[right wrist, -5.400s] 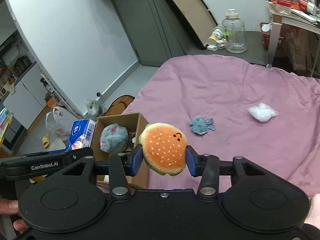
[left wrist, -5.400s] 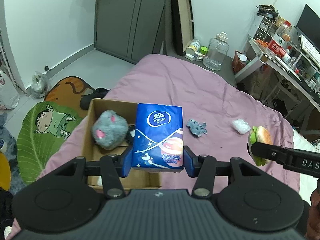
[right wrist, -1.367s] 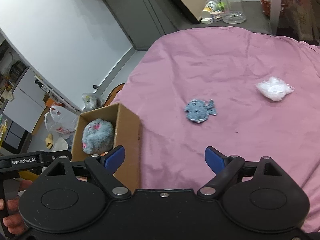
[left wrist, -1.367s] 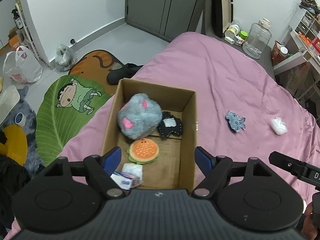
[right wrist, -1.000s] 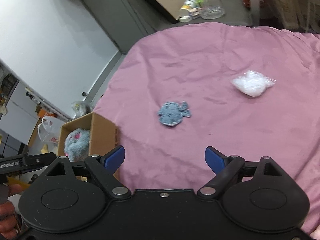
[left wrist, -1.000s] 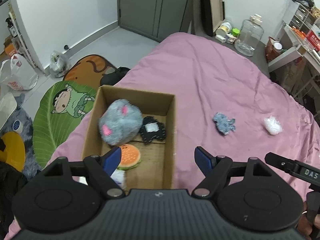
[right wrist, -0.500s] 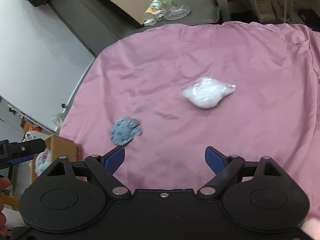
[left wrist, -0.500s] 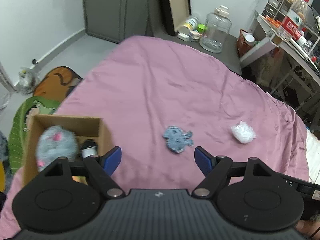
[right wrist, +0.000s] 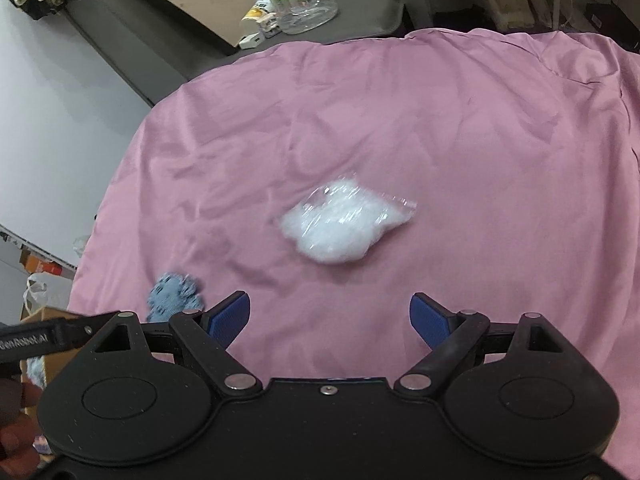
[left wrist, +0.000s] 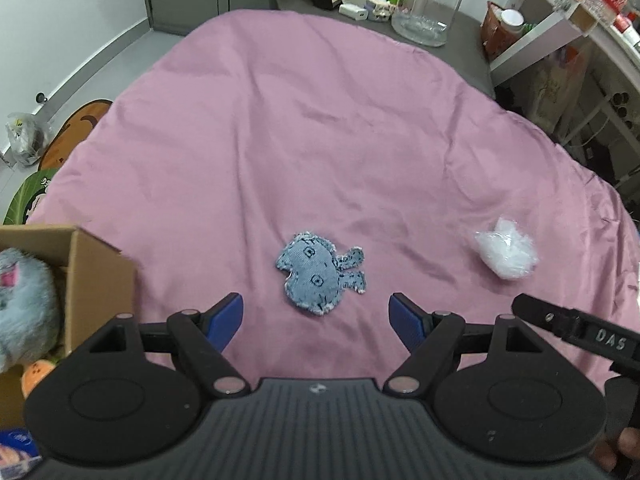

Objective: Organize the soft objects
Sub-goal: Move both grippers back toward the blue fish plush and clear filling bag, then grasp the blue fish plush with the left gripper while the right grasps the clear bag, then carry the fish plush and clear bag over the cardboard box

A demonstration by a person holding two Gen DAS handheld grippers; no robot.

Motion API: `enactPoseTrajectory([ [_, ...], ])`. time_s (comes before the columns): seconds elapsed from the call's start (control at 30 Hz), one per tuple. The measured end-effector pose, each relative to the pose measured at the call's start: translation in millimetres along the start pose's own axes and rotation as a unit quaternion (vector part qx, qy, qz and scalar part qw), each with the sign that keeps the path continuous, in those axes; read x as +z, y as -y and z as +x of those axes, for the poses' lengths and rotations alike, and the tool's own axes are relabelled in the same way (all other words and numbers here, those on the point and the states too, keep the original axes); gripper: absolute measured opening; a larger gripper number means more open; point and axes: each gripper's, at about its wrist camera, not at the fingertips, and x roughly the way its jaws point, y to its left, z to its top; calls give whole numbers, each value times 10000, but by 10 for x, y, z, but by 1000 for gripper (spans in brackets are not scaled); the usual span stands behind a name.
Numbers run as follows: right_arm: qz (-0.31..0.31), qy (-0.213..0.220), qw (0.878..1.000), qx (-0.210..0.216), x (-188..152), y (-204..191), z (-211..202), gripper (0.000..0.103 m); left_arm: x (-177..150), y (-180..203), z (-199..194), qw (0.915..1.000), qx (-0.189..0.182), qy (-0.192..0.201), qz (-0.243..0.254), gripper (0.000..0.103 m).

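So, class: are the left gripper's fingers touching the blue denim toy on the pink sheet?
Apart. The left wrist view shows bare pink sheet between the open fingers and the denim toy.

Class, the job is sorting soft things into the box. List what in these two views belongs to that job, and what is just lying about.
Belongs to the job:
denim toy
white stuffing bag
cardboard box
grey plush in the box
left gripper, open
right gripper, open

Just lying about:
glass jar
floor mat
plastic bag on the floor
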Motion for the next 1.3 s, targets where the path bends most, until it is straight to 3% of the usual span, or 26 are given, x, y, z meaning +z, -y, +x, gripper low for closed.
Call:
enactPoseTrajectory([
  [0.5, 344, 90, 9992, 159, 314, 158, 344, 86, 114, 102, 714, 9994, 154, -255, -173, 75],
  [0.57, 381, 107, 9990, 190, 349, 143, 385, 86, 101, 90, 735, 9993, 162, -254, -213, 66],
  [0.63, 439, 96, 9989, 152, 381, 134, 438, 81, 87, 67, 743, 9990, 210, -288, -272, 38],
  [0.7, 549, 132, 9982, 198, 401, 147, 474, 56, 85, 30, 709, 9989, 218, -281, -301, 30],
  [0.8, 594, 149, 9981, 110, 401, 153, 489, 44, 71, -19, 615, 9990, 103, -256, -348, 28],
  [0.9, 467, 159, 9988, 45, 371, 112, 393, 40, 59, -54, 485, 9991, 53, -180, -377, 27],
  [1.3, 272, 339, 9991, 19, 95, -127, -278, 39, -122, -84, -142, 9990, -243, 163, -335, 27],
])
